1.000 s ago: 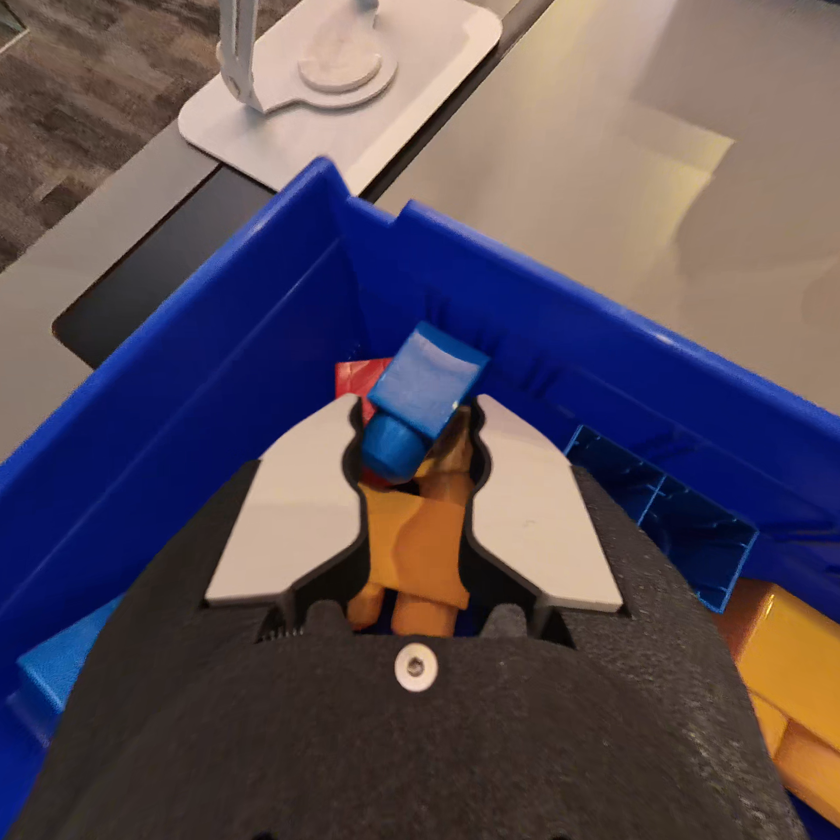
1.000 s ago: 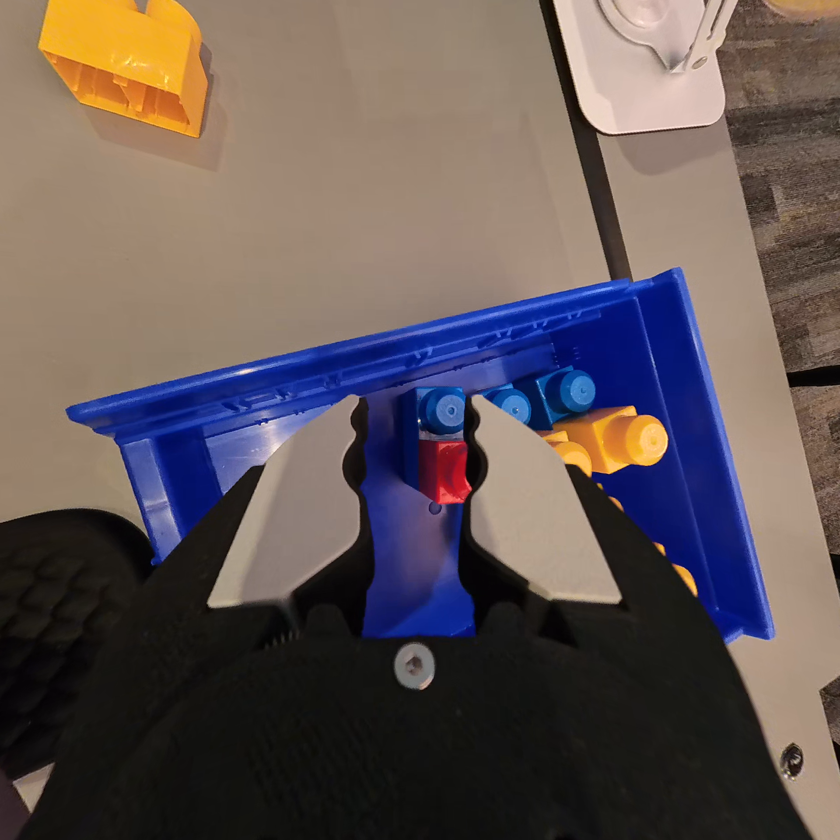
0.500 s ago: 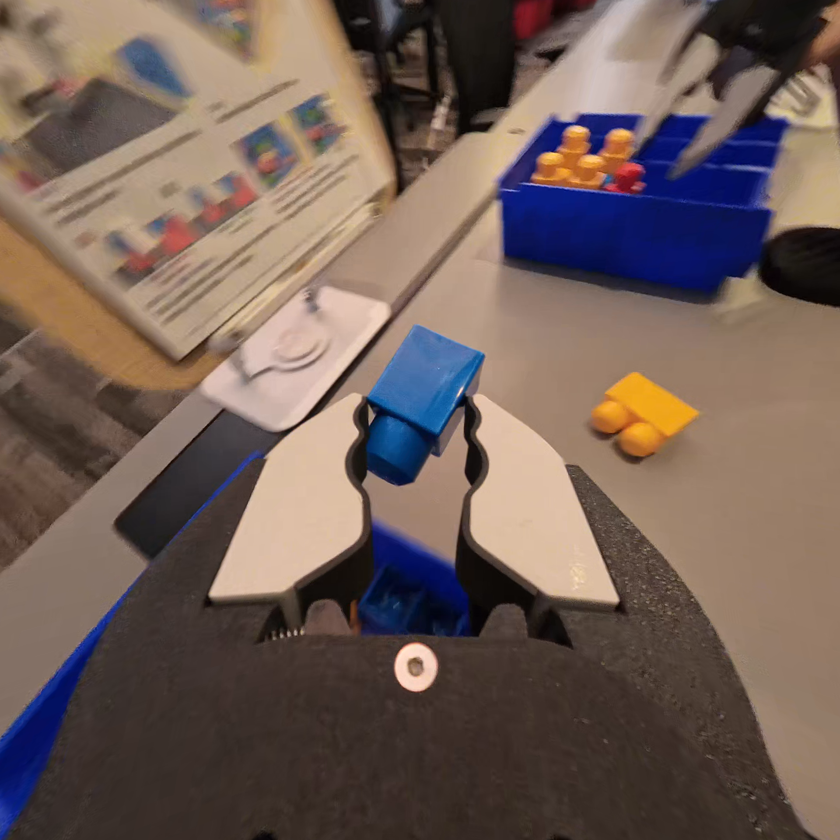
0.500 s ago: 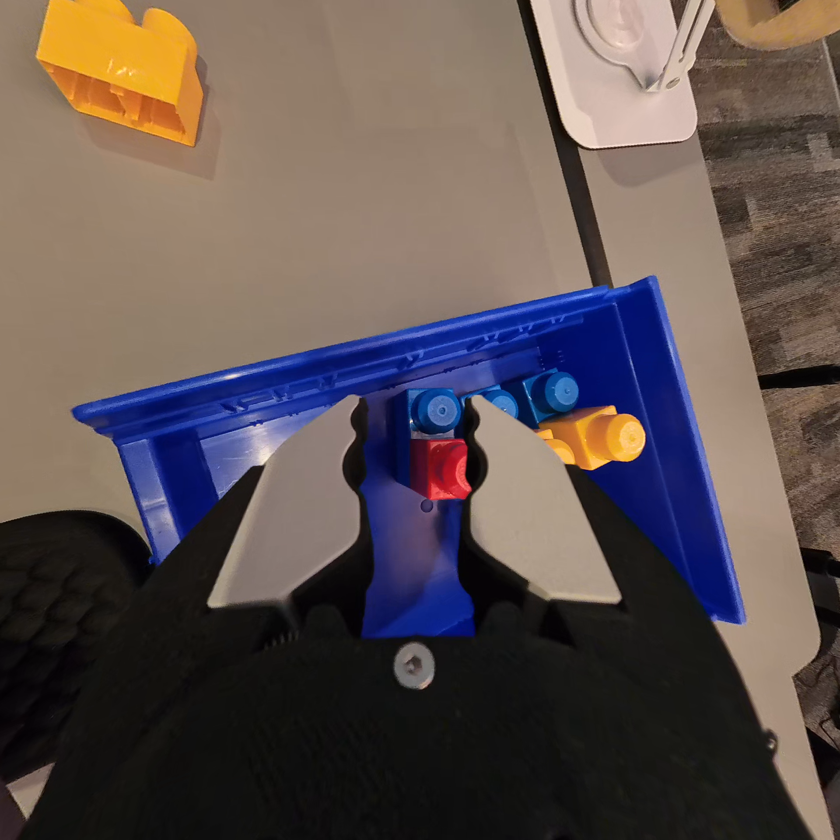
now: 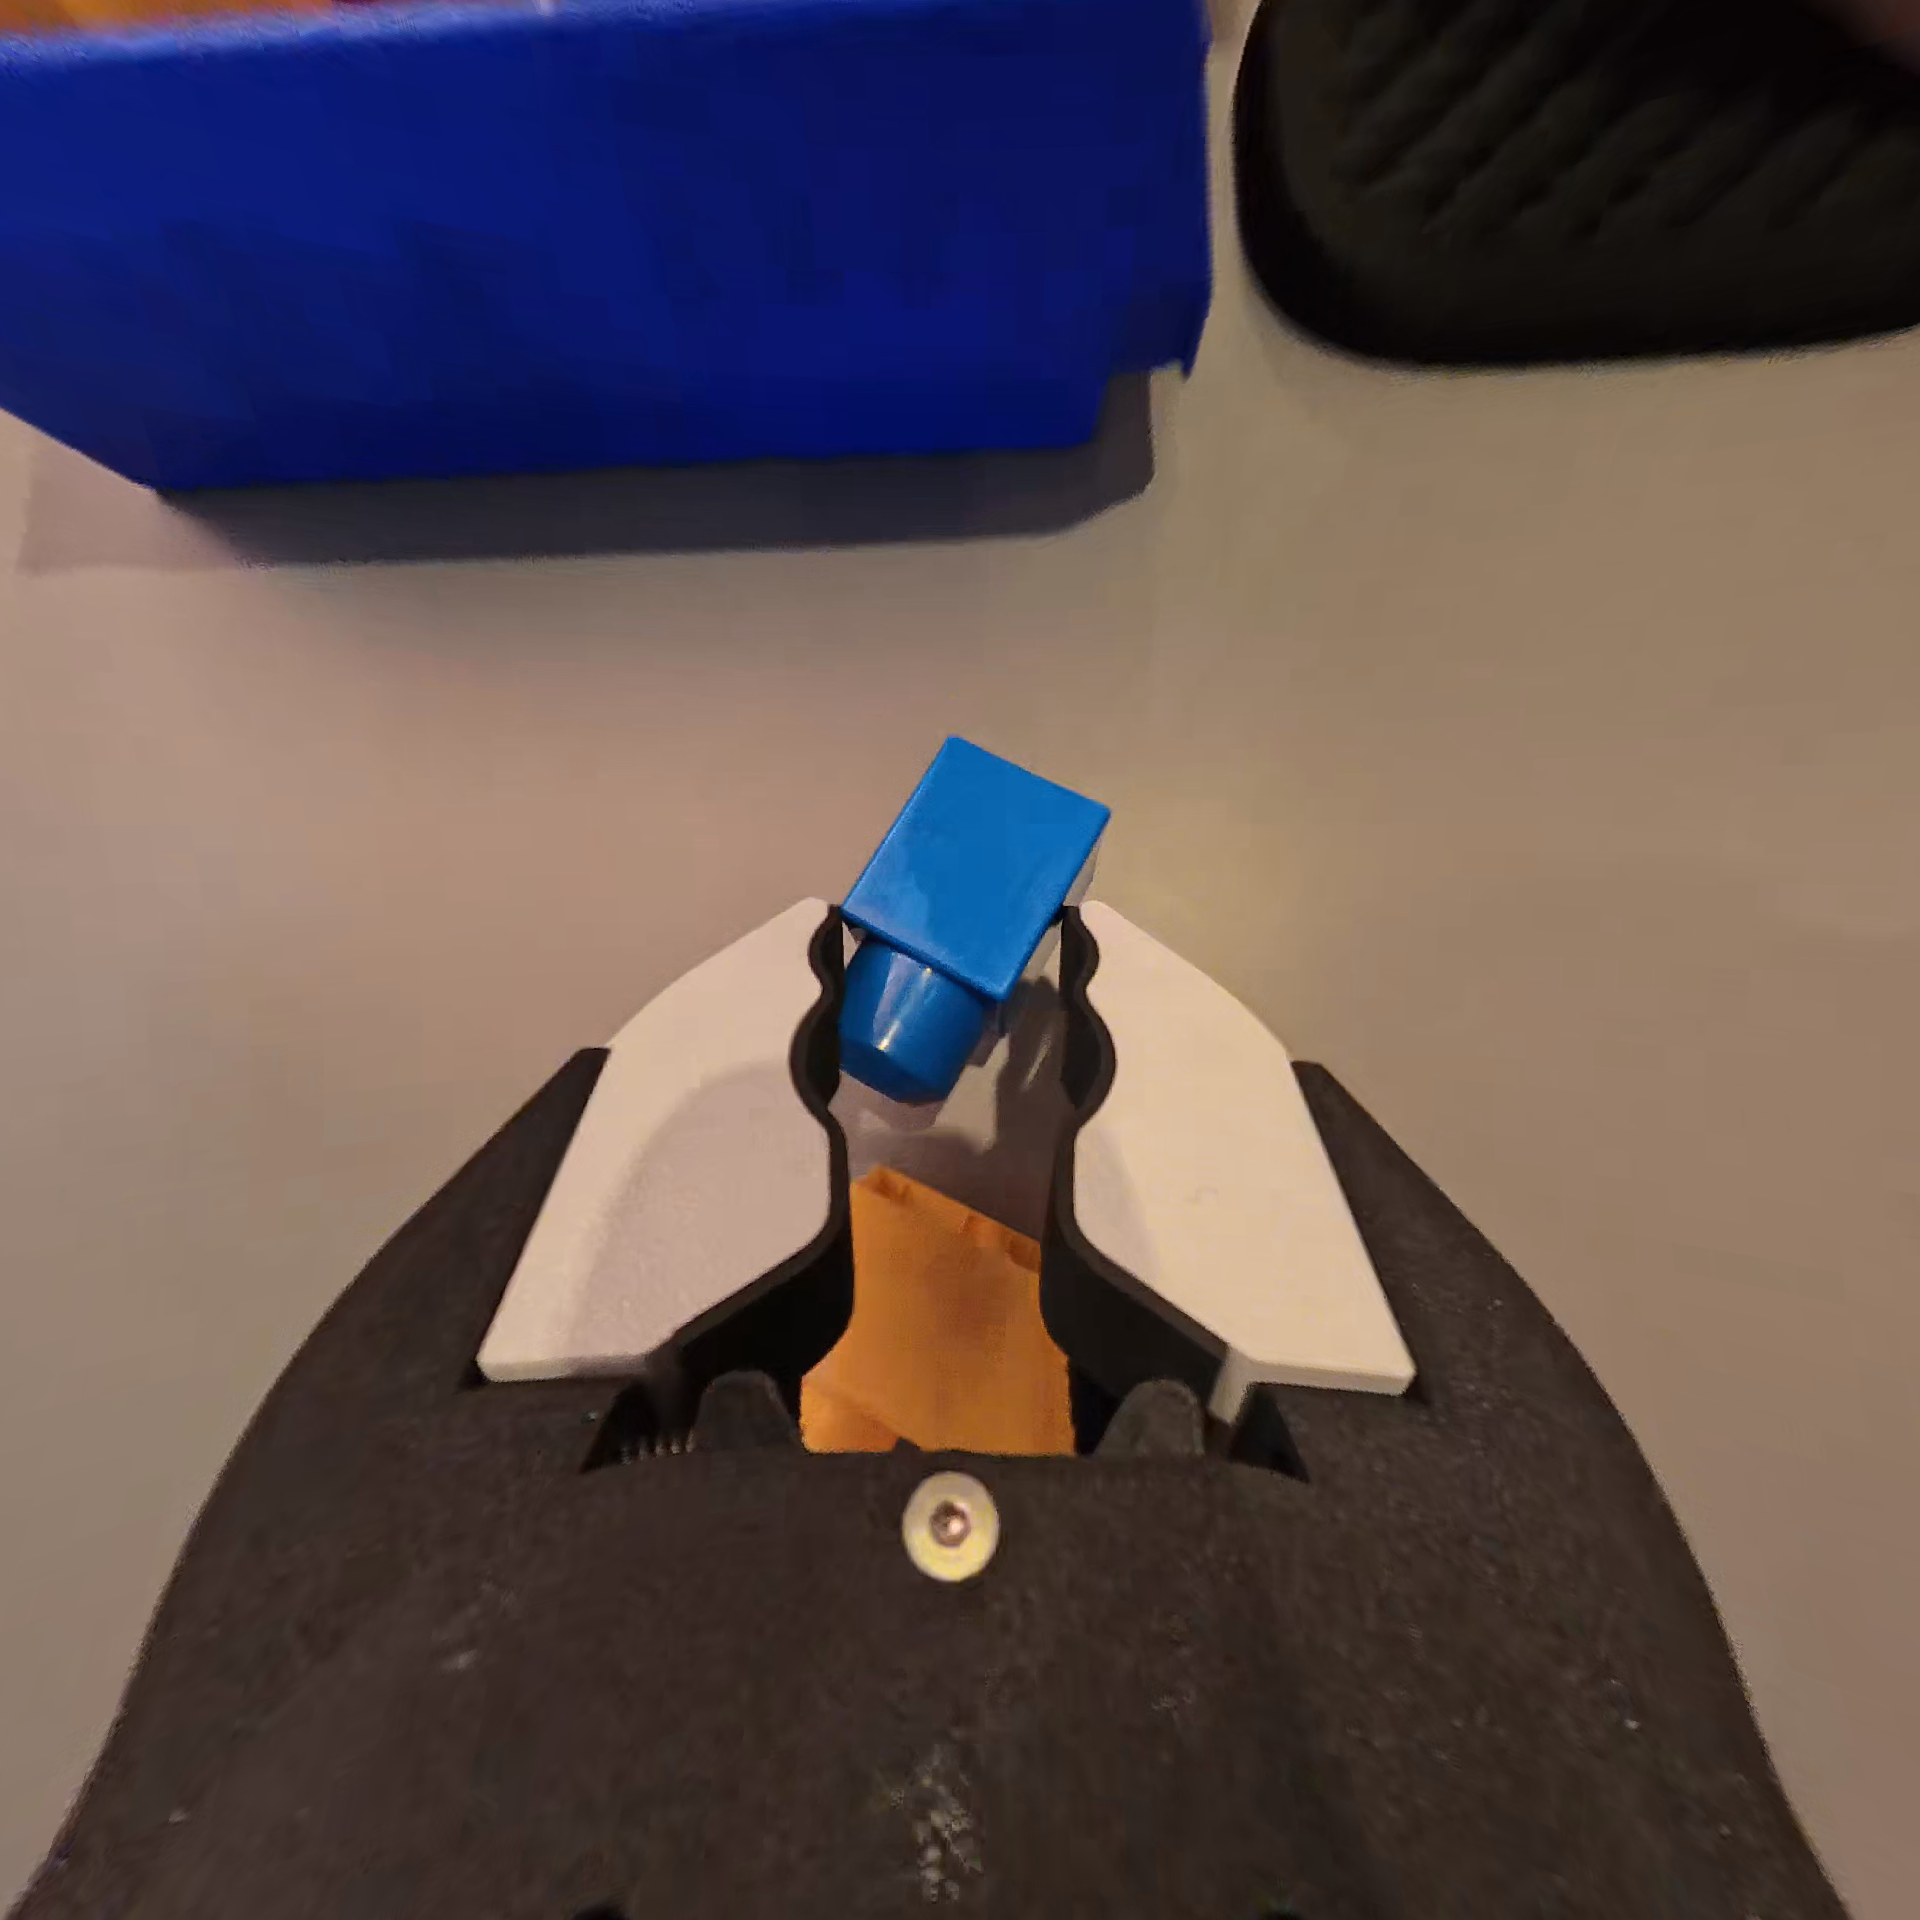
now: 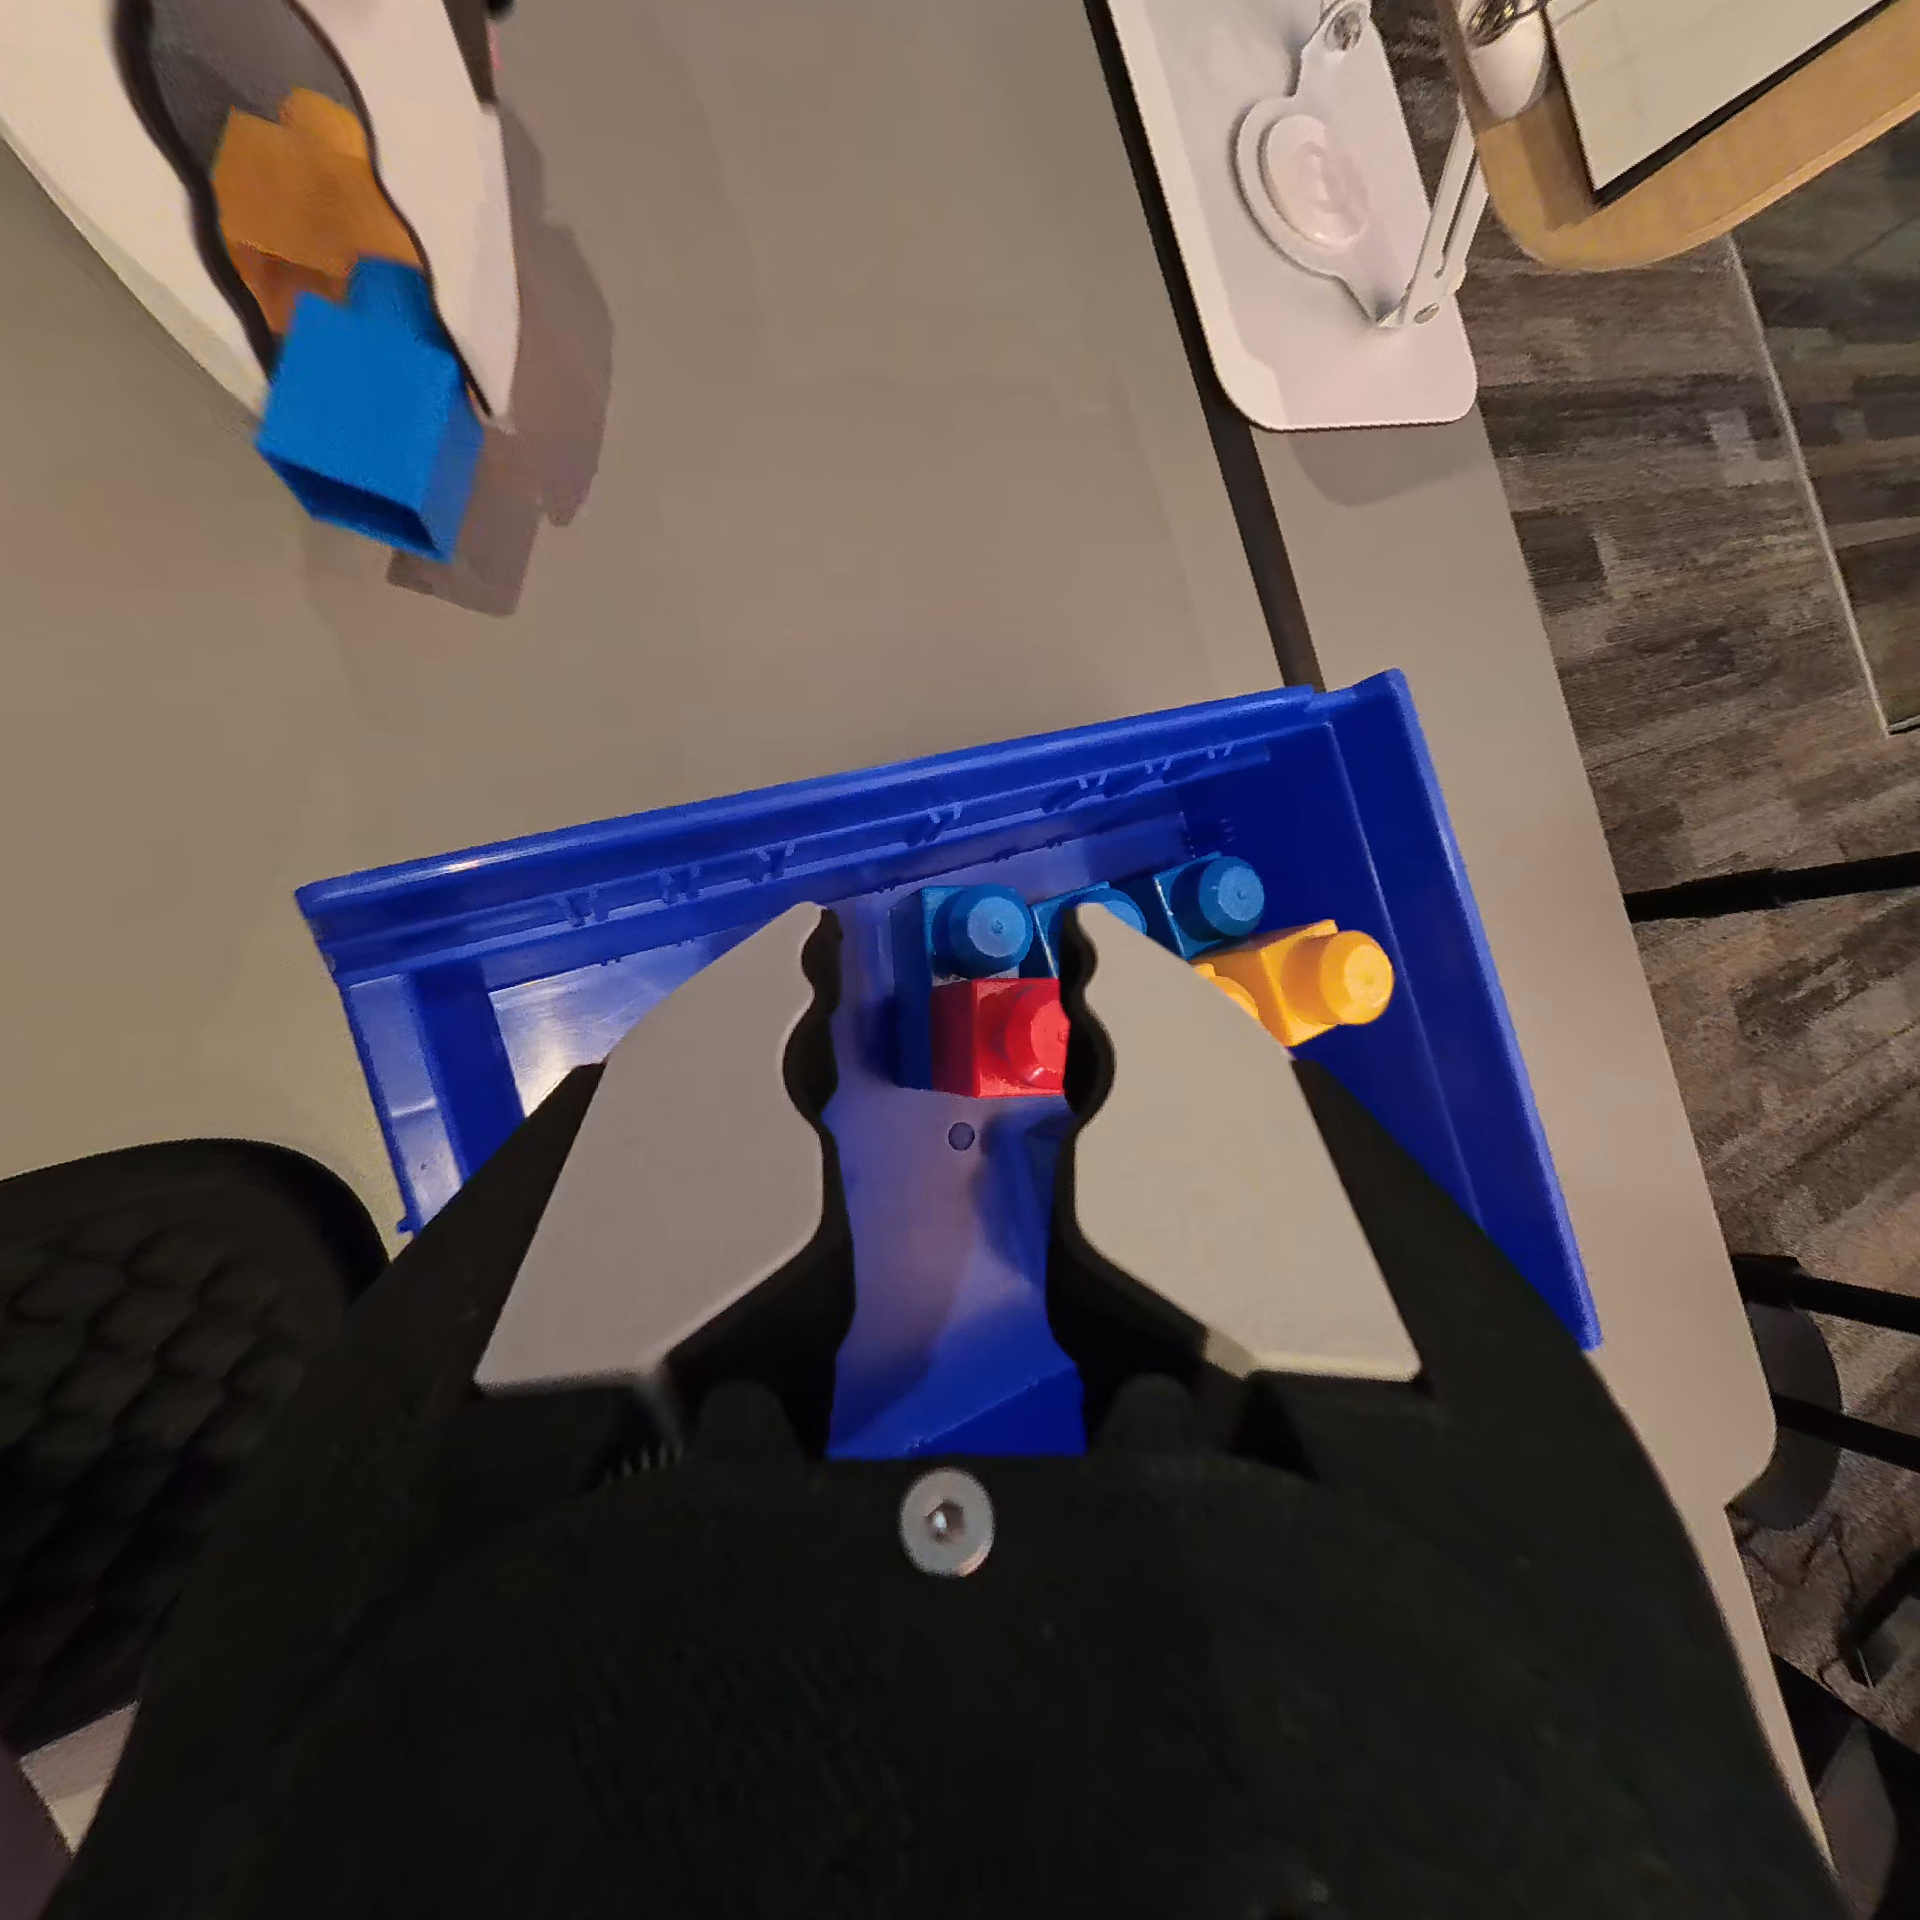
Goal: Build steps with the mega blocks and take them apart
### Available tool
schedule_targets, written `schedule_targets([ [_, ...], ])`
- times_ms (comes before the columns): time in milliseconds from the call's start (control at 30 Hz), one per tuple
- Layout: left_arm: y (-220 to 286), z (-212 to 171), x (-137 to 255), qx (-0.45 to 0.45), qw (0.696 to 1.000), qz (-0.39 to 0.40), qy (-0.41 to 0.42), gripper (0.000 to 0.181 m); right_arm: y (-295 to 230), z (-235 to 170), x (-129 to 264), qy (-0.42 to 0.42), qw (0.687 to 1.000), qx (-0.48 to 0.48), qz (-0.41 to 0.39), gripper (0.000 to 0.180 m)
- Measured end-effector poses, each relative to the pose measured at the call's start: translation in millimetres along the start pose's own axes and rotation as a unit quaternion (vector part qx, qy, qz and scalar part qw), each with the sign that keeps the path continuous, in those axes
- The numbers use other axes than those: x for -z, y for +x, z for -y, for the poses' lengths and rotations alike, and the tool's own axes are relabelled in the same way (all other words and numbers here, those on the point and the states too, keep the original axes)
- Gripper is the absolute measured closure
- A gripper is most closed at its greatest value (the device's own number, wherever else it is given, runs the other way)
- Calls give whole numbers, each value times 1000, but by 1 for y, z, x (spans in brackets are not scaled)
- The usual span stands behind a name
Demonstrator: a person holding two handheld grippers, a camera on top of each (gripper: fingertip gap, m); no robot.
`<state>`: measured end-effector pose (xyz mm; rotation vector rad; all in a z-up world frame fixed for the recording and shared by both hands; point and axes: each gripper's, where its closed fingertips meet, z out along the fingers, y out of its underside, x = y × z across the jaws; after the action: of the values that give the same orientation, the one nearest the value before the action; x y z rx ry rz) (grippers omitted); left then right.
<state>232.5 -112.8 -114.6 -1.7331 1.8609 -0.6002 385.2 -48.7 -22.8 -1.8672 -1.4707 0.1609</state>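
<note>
Grey desk (image 5: 416, 831). Left gripper (image 5: 951, 925) fingers clenched on single-stud blue block (image 5: 971, 883), tilted above yellow block (image 5: 935, 1320) at 6 o'clock, presumably for stacking. Right gripper (image 6: 945, 925) fingers released over blue bin (image 6: 1455, 1039), straddling red block (image 6: 997, 1034), likely next pick.

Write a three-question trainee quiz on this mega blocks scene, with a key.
1. True or false: the left claw is shut on a blue block.
2. What colour is the block nearest the right claw tips inside the blue bin: A red, B green, C white?
3. Fill in: beneath the left claw, on the grey table, lies a ___ block.

Key: 1 true; 2 A; 3 yellow.
</note>
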Motion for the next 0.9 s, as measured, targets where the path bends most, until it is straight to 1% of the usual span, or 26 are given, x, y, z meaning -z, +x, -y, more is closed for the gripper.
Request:
schedule_targets([
  [133,2,-6,-13,-8,1000,-1,-24,141,1,3,5,13,1000,0,-3,138],
  [400,10,-14,-33,-12,998,-25,-59,141,-4,5,1,8,1000,9,8,139],
  [433,11,-13,-34,-14,998,-26,-58,140,-5,6,1,8,1000,12,10,139],
  [533,12,-13,-34,-12,998,-21,-55,123,-6,9,0,9,1000,17,11,138],
  [600,15,-13,-25,-8,999,-26,-45,119,-6,10,1,13,1000,19,9,138],
  [700,11,-17,2,-20,999,-4,-29,112,-7,12,3,18,1000,20,8,138],
  [733,7,-22,12,-23,999,5,-32,105,-7,13,3,19,1000,20,9,138],
  [833,5,-42,38,-29,998,-7,-53,99,-9,14,1,17,1000,22,13,138],
  [900,2,-56,46,-33,997,-13,-71,98,-11,16,-3,13,999,27,18,138],
])
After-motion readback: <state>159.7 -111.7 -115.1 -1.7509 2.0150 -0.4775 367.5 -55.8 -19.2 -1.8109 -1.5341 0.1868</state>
